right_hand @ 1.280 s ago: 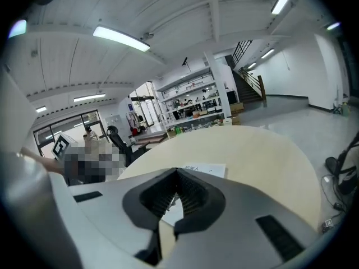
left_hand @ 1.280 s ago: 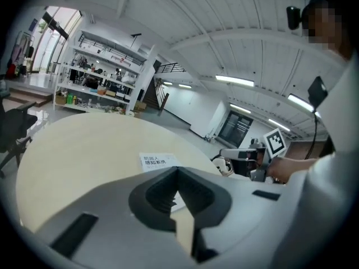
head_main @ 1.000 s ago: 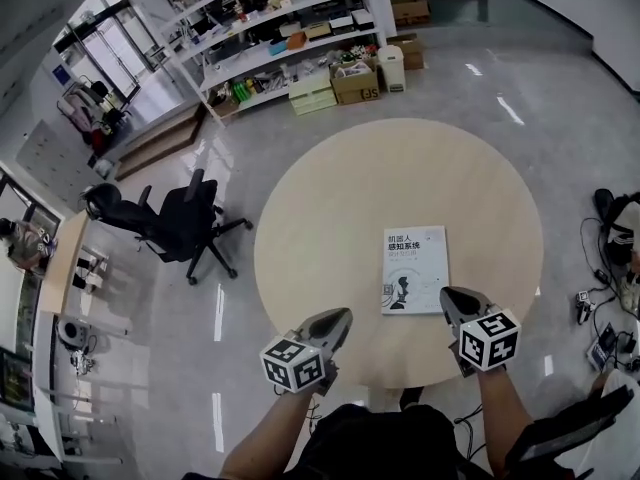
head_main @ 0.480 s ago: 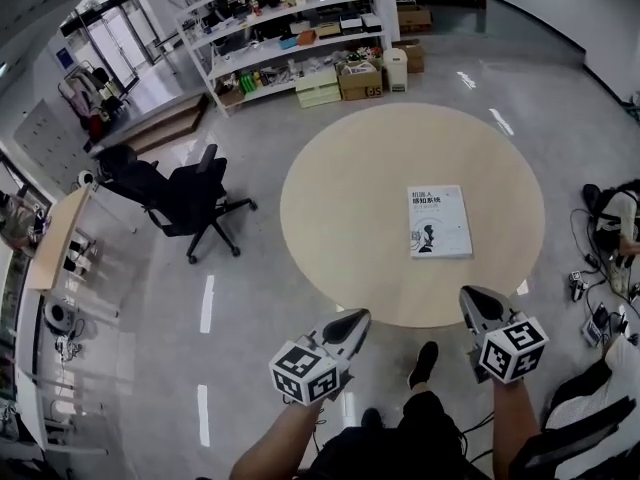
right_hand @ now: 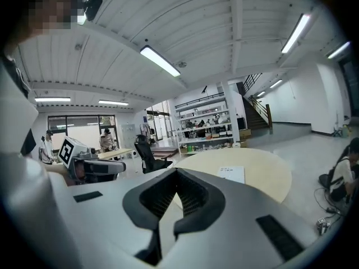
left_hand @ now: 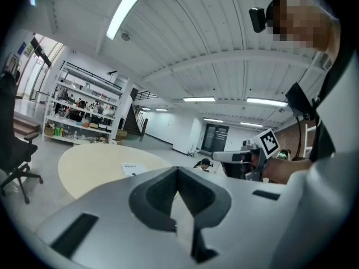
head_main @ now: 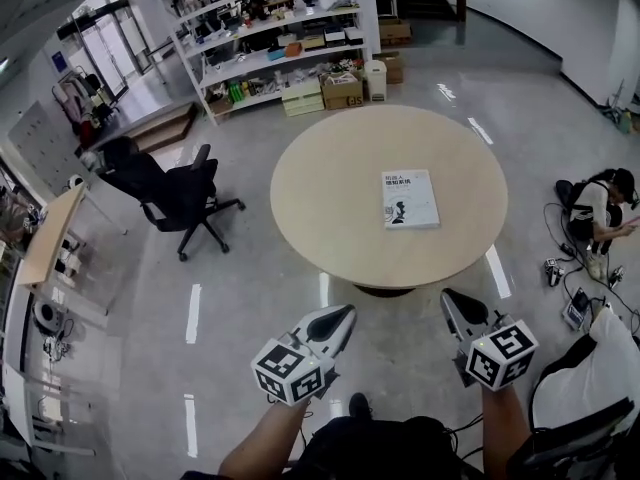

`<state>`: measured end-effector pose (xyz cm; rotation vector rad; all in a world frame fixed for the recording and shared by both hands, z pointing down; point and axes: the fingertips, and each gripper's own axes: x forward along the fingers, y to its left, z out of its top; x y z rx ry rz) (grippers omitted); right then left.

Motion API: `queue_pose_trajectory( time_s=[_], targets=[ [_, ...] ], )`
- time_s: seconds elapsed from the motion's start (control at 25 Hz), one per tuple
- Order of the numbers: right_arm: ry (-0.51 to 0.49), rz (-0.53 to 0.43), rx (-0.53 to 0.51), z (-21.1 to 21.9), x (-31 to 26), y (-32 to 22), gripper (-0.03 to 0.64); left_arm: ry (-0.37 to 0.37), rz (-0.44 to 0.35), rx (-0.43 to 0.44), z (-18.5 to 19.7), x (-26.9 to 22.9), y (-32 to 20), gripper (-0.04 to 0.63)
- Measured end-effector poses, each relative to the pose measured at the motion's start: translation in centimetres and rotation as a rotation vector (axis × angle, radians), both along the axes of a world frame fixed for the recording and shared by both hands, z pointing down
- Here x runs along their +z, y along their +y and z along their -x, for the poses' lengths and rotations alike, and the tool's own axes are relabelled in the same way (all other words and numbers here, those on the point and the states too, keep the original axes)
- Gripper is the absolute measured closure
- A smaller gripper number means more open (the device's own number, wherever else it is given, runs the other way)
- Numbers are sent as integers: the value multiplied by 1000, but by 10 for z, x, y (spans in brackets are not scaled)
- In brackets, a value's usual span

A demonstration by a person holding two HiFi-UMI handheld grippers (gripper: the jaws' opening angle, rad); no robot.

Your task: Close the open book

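A white book lies shut, cover up, on the round wooden table, right of its middle. Both grippers hang over the grey floor well short of the table's near edge. My left gripper is shut with nothing in it, and so is my right gripper. In the left gripper view the jaws of the left gripper meet at the tip, with the book far ahead. The right gripper view shows the right gripper closed, the book small on the distant table.
A black office chair stands left of the table. Shelves and cardboard boxes line the far side. A person sits on the floor at the right among cables. A desk is at far left.
The view has backed away from the table. Both grippers have left the table's near edge and now hang over the floor. The book has not moved.
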<state>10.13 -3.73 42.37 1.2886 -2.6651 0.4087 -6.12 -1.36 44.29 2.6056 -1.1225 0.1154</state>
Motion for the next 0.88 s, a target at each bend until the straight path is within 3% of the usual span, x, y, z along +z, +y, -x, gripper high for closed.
queue_pose_trajectory(
  time_s=[0.24,0.52,0.72,0.88],
  targets=[
    [-13,-44,-62,-31,-10,77,620,25,-70,-54,-40,-23,72,609],
    [-23,-31,-103,-81,-6,174,620,25,-59,-88,-93,-27,178,609],
    [-45,-51,-94,-84,-18,224,620,-11,-87,-102,-92,-42,237,609],
    [-58,-86,-48,-78,-32,259,620,14,-128,-103,-82,-56,272,609]
  ],
)
